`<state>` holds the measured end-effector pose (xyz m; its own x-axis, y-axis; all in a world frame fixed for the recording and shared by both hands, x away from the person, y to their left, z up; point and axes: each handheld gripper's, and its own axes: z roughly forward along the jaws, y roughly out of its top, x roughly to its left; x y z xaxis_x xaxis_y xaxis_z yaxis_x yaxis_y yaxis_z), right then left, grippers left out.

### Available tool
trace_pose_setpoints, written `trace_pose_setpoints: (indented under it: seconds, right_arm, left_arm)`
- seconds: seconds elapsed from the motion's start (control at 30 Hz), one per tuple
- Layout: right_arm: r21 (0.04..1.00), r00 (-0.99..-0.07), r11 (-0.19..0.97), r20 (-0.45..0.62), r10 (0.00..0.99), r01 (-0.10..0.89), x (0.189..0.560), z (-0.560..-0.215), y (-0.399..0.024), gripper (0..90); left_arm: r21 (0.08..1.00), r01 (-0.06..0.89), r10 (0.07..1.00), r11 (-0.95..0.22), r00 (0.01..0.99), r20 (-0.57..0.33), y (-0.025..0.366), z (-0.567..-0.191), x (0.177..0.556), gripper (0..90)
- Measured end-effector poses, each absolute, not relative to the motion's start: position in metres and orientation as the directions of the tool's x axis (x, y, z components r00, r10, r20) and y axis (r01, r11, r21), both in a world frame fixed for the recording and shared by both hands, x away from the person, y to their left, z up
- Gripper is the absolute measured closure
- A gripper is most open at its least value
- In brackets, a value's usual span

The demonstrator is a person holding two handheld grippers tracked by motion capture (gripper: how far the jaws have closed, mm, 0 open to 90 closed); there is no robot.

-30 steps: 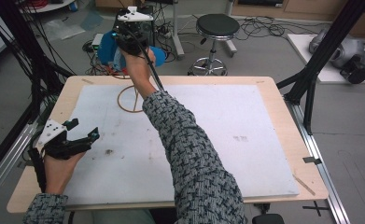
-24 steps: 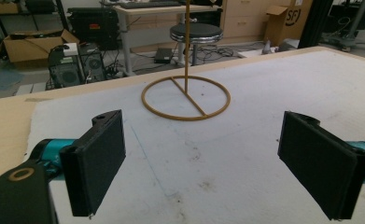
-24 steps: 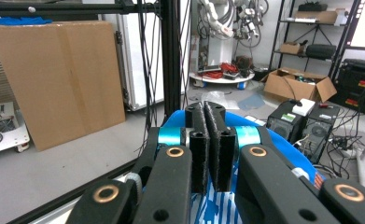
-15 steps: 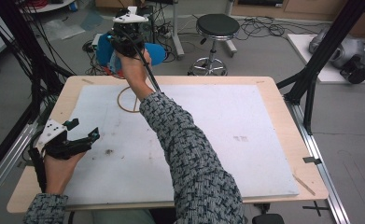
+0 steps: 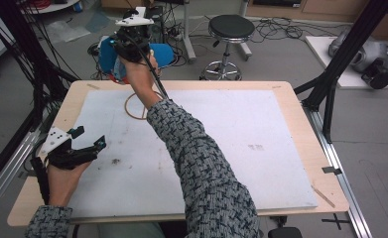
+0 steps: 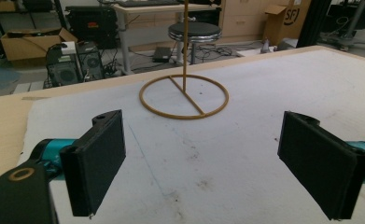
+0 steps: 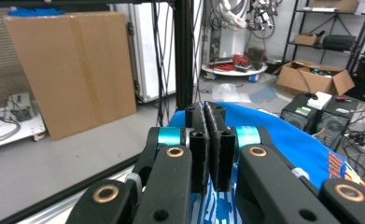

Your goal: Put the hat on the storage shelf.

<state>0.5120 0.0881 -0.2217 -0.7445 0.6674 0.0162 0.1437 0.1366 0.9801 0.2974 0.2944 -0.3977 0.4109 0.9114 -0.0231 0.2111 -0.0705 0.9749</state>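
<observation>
Blue cloth (image 5: 159, 53) pinched in the closed right gripper (image 5: 130, 45) above the worktop's far-left corner, near the thin wire stand (image 6: 184, 95); left gripper (image 5: 82, 147) wide apart and empty by the left edge; judged soft, light, floppy, best taken at a bunched fold.

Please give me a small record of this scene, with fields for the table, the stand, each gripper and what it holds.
surface: white mat on wooden table
stand: thin brown ring base with upright rod, far left part of mat
left gripper: open, holds nothing, low over near left of mat
right gripper: shut on blue cloth, raised beyond the table's far edge
</observation>
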Motion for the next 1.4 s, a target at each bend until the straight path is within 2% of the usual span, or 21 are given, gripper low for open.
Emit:
trace_pose_setpoints:
  seconds: [0.6,0.93,1.1,1.4]
  right_arm:
    - [0.976,-0.695,0.147,0.004,0.719,0.158,0.526,-0.239,0.060,86.6]
    - [0.977,-0.695,0.148,0.002,0.719,0.156,0.525,-0.242,0.062,77.8]
    - [0.977,-0.692,0.142,0.008,0.722,0.160,0.525,-0.242,0.061,68.9]
    - [0.975,-0.693,0.150,0.005,0.721,0.163,0.525,-0.244,0.060,66.9]
  left_arm:
    - [0.974,0.216,0.910,-0.069,0.413,-0.027,0.293,-0.399,0.298,15.3]
    - [0.974,0.218,0.910,-0.069,0.414,-0.028,0.293,-0.400,0.298,15.4]
    - [0.973,0.219,0.908,-0.072,0.417,-0.026,0.293,-0.400,0.299,15.4]
    - [0.973,0.219,0.908,-0.073,0.419,-0.026,0.293,-0.400,0.299,15.4]
